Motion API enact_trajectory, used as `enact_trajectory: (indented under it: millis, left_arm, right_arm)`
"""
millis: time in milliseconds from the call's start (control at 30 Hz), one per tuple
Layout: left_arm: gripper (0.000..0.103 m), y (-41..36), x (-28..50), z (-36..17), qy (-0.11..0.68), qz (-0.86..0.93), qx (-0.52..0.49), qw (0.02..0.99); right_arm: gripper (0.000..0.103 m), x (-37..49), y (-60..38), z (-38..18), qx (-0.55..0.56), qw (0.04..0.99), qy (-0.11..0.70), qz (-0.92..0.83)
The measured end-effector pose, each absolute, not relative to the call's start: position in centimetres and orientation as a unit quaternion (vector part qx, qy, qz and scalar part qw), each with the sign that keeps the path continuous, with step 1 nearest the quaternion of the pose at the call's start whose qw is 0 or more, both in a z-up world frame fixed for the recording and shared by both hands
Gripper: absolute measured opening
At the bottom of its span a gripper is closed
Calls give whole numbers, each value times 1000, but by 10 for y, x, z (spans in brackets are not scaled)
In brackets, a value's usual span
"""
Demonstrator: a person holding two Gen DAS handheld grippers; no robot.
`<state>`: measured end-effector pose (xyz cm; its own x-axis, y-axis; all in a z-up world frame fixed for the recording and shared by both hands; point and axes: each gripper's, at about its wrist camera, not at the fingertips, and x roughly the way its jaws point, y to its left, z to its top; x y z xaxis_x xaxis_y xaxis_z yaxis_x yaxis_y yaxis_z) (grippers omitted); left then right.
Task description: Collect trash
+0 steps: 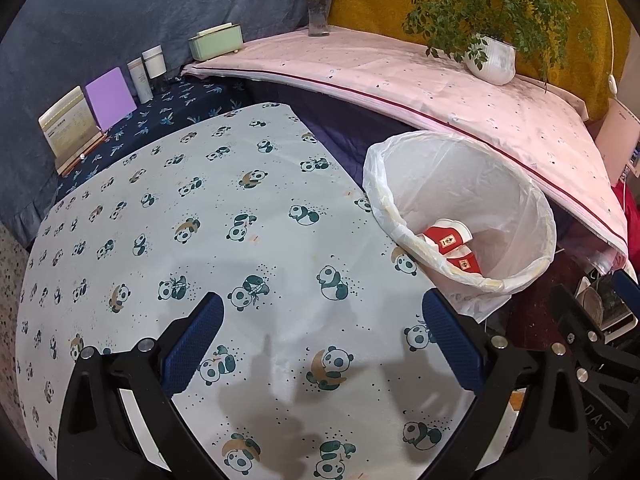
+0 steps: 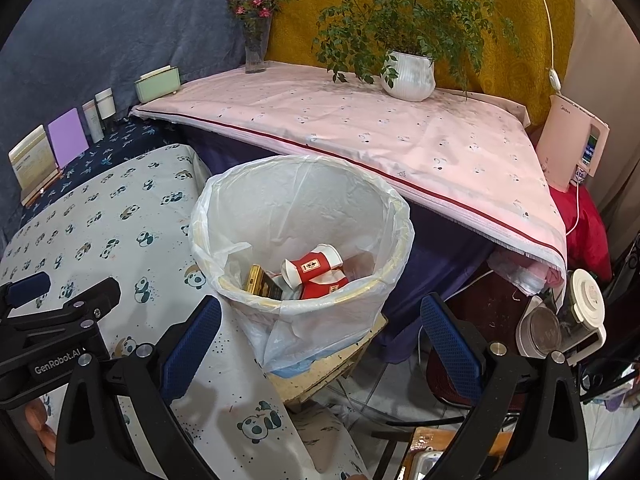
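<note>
Both claws stand wide and hold nothing. The left gripper point(image 1: 322, 344) hangs over the panda tablecloth point(image 1: 200, 208), bare cloth between its blue pads, with no loose litter showing ahead of it. The right gripper point(image 2: 320, 340) sits just short of the lined bin point(image 2: 302, 236), whose near rim lies right beyond its fingertips; from the left claw the same bin point(image 1: 460, 216) is ahead and to its right, off the table edge.

The trash is already inside: two red paper cups point(image 2: 316, 270) lying on their sides, and to their left a dark box with a gold edge point(image 2: 260, 282), possibly a cigarette pack, though the view is poor. I judge the cups light, thin-walled and easily crushed, best pinched gently across the rim. The bin liner is soft, slippery film; bunch it at the rim overhang to lift.
</note>
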<state>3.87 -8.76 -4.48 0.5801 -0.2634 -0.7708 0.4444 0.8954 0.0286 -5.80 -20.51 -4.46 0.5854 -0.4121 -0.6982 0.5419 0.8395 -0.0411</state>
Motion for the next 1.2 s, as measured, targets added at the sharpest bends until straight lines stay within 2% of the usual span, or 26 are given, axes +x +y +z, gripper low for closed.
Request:
enact_trajectory:
  millis: [1200]
  left_arm:
    - [95, -96, 39, -40, 400, -216, 104, 884]
  right_arm:
    - [96, -60, -211, -43, 102, 886, 354, -281]
